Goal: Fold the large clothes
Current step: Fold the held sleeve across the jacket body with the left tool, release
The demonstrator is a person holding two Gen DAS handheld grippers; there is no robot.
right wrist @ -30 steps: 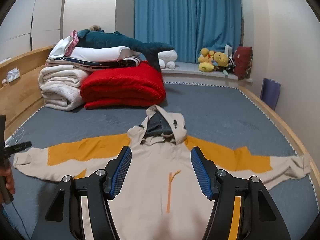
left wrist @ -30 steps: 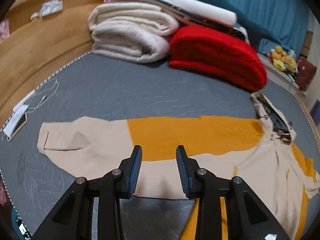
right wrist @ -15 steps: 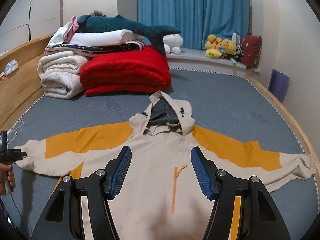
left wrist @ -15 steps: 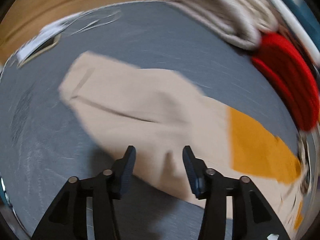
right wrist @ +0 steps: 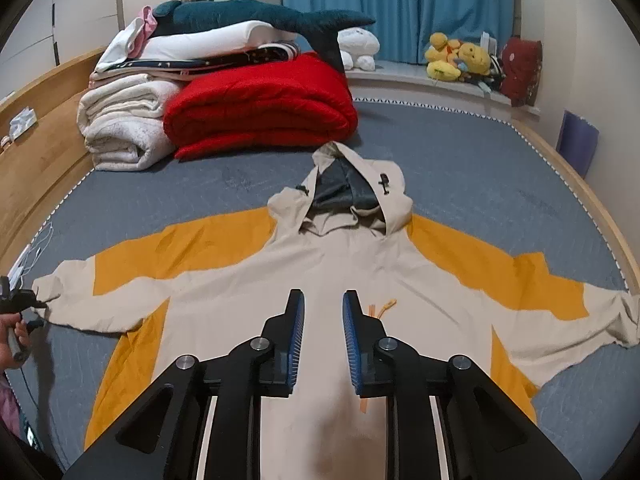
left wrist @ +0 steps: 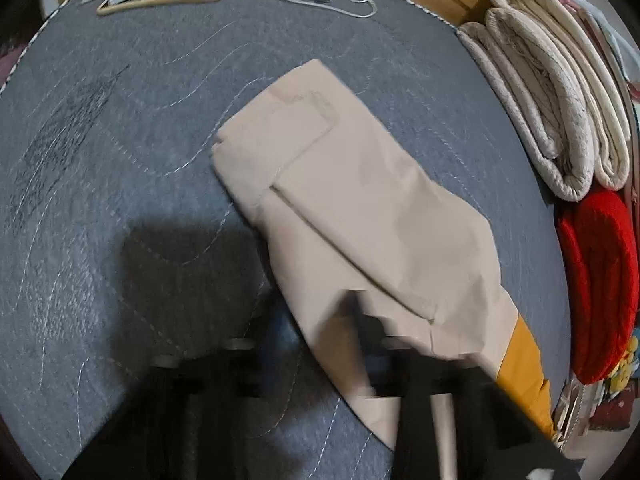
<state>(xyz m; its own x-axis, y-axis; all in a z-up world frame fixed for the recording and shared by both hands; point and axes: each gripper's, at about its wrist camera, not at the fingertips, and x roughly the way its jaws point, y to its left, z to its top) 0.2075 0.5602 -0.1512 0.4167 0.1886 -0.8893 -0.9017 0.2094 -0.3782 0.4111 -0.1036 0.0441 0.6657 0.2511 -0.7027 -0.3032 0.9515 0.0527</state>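
The beige-and-orange hooded jacket (right wrist: 320,280) lies spread flat on the grey mattress (right wrist: 460,168). Since a second ago the left gripper (left wrist: 352,344) has dropped to the sleeve at lower centre, jaws closing on its cloth. The right gripper (right wrist: 323,340) hangs mid-frame above the chest, jaws narrowing on nothing. The sleeve fold looks about to begin.

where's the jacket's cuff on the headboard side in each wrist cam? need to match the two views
Left wrist: the cuff sits upper centre, its sleeve running down-right to the blurred left tongs, which are closing on the sleeve.
Right wrist: same cuff at the far left edge, at the tip of the left tongs.
Shared landmark: the red blanket, right edge in the left view; upper centre in the right view.
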